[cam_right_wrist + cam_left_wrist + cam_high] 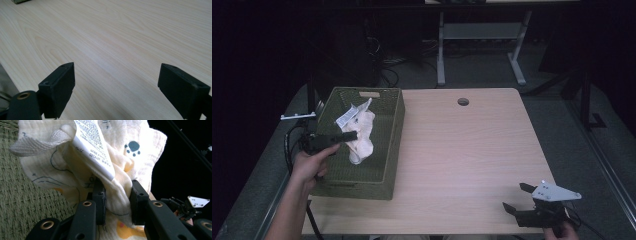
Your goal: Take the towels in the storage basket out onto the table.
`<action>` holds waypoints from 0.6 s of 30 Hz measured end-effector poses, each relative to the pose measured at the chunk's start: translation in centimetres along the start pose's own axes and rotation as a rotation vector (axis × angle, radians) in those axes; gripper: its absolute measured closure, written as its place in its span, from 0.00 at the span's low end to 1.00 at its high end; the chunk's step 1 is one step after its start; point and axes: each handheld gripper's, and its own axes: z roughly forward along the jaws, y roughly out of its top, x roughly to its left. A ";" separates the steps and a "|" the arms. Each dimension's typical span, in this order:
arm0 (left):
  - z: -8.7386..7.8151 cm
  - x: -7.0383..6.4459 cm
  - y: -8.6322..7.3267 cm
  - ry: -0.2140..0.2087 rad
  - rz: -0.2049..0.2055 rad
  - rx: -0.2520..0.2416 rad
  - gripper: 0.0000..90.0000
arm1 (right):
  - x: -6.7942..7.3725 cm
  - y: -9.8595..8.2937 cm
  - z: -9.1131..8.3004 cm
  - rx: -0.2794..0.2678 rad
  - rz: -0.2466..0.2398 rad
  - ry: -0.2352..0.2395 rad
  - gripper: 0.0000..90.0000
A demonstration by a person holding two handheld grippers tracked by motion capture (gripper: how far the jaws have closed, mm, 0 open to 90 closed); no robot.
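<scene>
A cream cloth is seen at the left of the high view, inside a green woven basket that stands on the left part of a pale wooden table. The left gripper, held by a hand coming in from the lower left of that frame, is reached over the basket's near left side, and the cloth is pinched between its jaws. In the left gripper view the cloth is bunched between the two black jaws in the lower middle of the frame and rises above them into the upper half, with a white printed label and a white woven loop hanging at the upper left, a dark paw print at the upper right, and the basket's weave behind at the left. The right gripper is seen at the lower right of the high view, well apart from the basket, with its jaws spread wide. In the right gripper view the two jaws are held apart over bare table, nothing between them.
</scene>
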 end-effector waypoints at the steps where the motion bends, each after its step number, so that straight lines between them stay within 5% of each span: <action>1: 0.0 0.0 0.0 -0.002 -0.003 -0.006 0.79 | 0.0 0.0 0.0 -0.002 -0.003 -0.001 0.15; 18: 1.4 -1.6 1.4 -0.062 0.005 -0.023 0.79 | 0.0 -0.1 0.1 0.003 -0.012 0.007 0.15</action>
